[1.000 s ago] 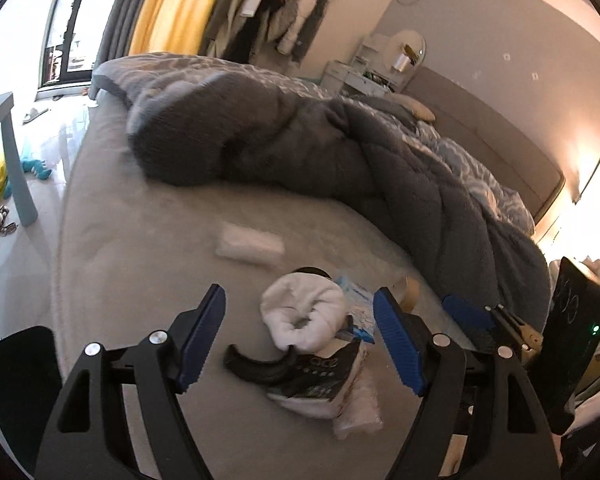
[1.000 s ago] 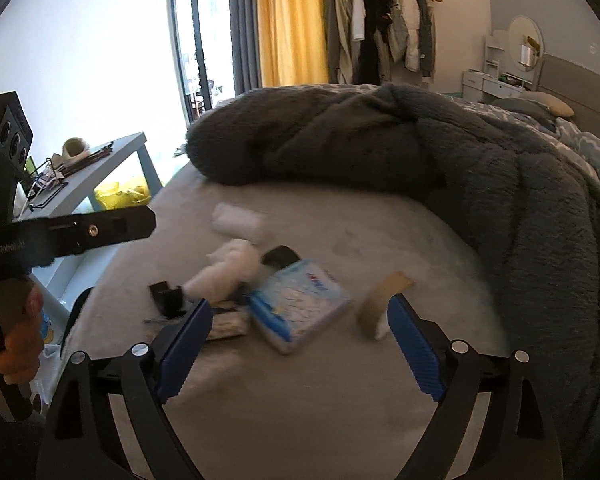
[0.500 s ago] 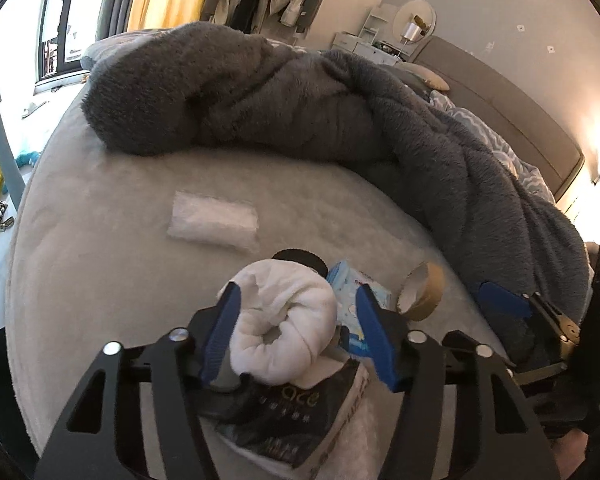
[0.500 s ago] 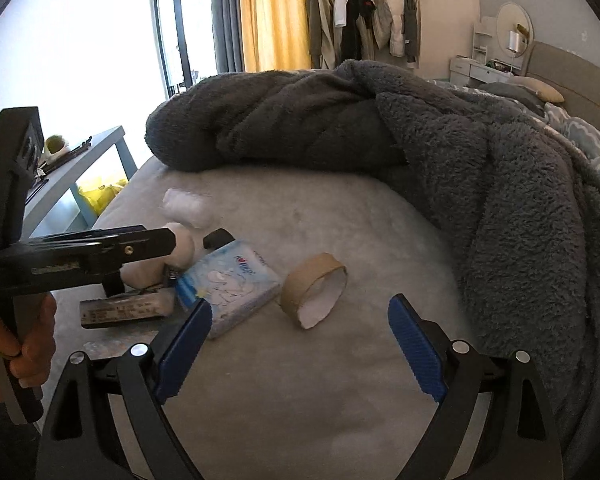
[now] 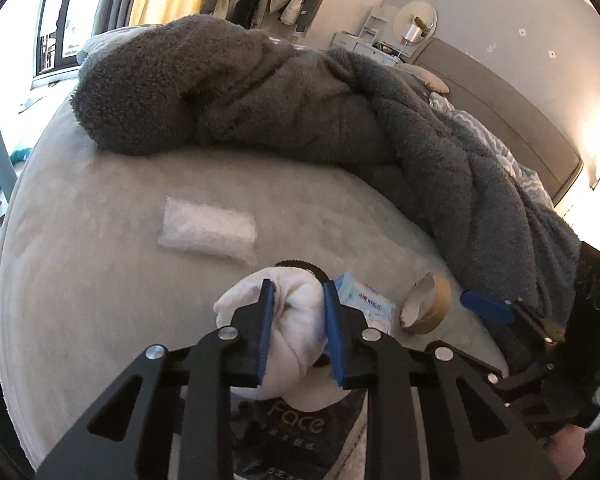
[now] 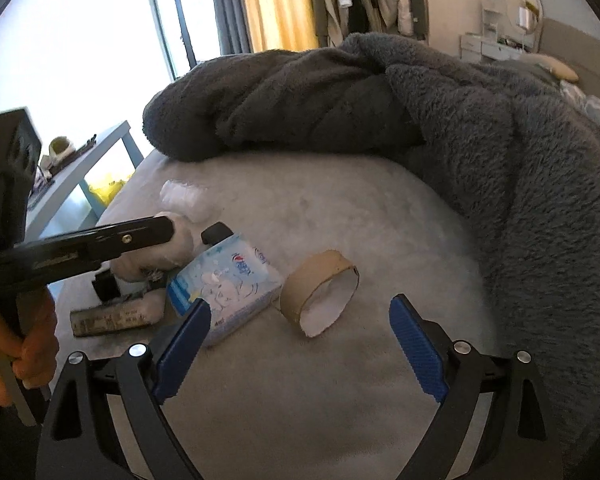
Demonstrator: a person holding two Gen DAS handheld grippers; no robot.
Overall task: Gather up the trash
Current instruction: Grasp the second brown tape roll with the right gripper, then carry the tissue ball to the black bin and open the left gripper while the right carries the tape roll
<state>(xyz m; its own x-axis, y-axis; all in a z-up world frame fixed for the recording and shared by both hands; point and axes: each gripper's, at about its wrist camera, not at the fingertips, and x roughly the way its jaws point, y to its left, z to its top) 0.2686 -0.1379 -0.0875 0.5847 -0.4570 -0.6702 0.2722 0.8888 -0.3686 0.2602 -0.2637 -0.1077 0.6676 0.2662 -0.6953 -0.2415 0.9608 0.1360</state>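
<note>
On a pale grey bed [image 5: 80,280], the left tongs [image 5: 298,330] have just been closing and now pinch a rolled white cloth bundle [image 5: 296,320] between their blue pads, above a dark wrapper [image 5: 300,428] printed with "Face". Just beside it lie a blue tissue pack [image 6: 224,284] and a torn cardboard tape ring [image 6: 320,294]; a clear plastic packet [image 5: 208,230] sits apart on open bedding. A heaped grey blanket [image 5: 300,96] walls off the far and right sides. The right tongs [image 6: 300,344] stand wide apart, with nothing between them, just short of the ring. Only the right wrist view shows a hand [image 6: 16,356] gripping the left tool's handle and a blue worktop [image 6: 96,152] past the bed's edge.
</note>
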